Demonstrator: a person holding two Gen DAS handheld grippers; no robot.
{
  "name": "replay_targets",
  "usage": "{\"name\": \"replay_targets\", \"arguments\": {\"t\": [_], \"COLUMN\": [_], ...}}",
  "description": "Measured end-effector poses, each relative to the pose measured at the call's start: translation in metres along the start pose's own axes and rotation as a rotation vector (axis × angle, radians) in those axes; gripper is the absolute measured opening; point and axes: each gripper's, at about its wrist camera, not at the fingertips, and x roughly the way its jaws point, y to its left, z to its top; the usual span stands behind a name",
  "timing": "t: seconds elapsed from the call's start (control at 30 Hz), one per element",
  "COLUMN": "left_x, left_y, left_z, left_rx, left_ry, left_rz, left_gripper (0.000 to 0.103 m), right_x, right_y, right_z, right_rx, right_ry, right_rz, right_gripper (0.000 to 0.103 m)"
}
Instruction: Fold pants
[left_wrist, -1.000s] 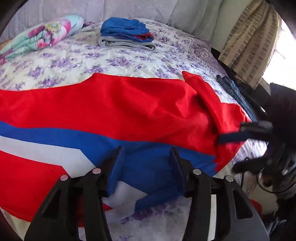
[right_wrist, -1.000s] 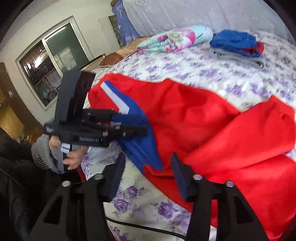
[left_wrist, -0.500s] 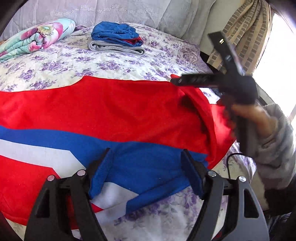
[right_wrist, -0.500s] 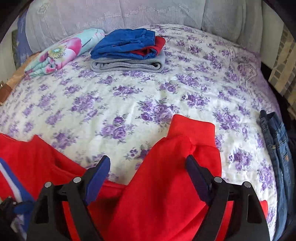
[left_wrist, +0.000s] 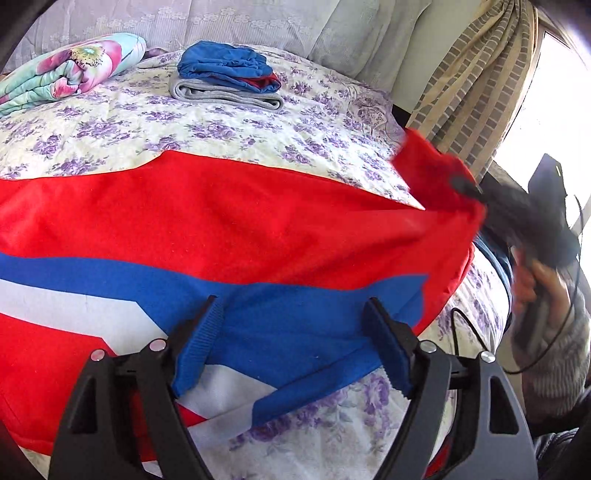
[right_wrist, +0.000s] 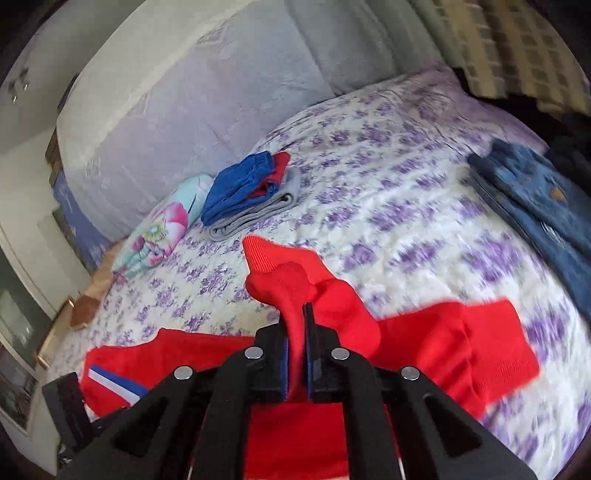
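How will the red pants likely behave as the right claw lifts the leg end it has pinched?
Probably floppy: the red pants bunch and fold around the shut right claw, so the rest should drape and trail. They likely slide rather than snag, since they lie smooth on the flowered bedsheet. Nothing pins the near edge: the left claw is opening, its pads clear of it.

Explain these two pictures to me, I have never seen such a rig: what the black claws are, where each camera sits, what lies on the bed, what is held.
No robot here: a person carries a black two-finger clamp in each hand, with a wide-angle camera on each looking along its fingers.

In the left-hand camera's view, the left gripper is opening over the red pants with a blue and white stripe, gripping nothing.

In the right-hand camera's view, the right gripper is shut on a red cuff of those pants.

On the purple-flowered bedsheet also lie a folded stack of blue, red and grey clothes, a rolled flowered blanket and blue jeans.
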Motion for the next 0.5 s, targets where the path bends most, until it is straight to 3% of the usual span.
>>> {"name": "replay_targets", "arguments": {"t": [0.03, 0.07, 0.1, 0.17, 0.3, 0.4, 0.5], "left_x": [0.000, 0.001, 0.001, 0.002, 0.003, 0.002, 0.000], "left_y": [-0.001, -0.001, -0.001, -0.002, -0.004, -0.005, -0.005], "left_z": [0.000, 0.001, 0.001, 0.001, 0.002, 0.002, 0.002], "left_rx": [-0.001, -0.001, 0.001, 0.005, 0.001, -0.001, -0.014], "left_ry": [0.001, 0.003, 0.006, 0.010, 0.013, 0.013, 0.010], "left_rz": [0.003, 0.007, 0.012, 0.024, 0.047, 0.061, 0.071], "left_gripper": [0.076, 0.076, 0.077, 0.077, 0.077, 0.077, 0.078], "right_x": [-0.006, -0.010, -0.016, -0.036, -0.065, -0.063, -0.050], "right_y": [-0.020, -0.041, -0.059, -0.073, -0.050, -0.039, -0.020], "right_z": [-0.010, -0.019, -0.026, -0.031, -0.020, -0.019, -0.024], "right_rx": [0.083, 0.174, 0.259, 0.310, 0.123, 0.060, -0.049], "right_ry": [0.011, 0.038, 0.055, -0.008, -0.129, -0.116, -0.066], "right_rz": [-0.012, -0.036, -0.058, -0.028, -0.102, -0.067, 0.025], "right_gripper": [0.011, 0.028, 0.035, 0.037, 0.037, 0.035, 0.035]}}
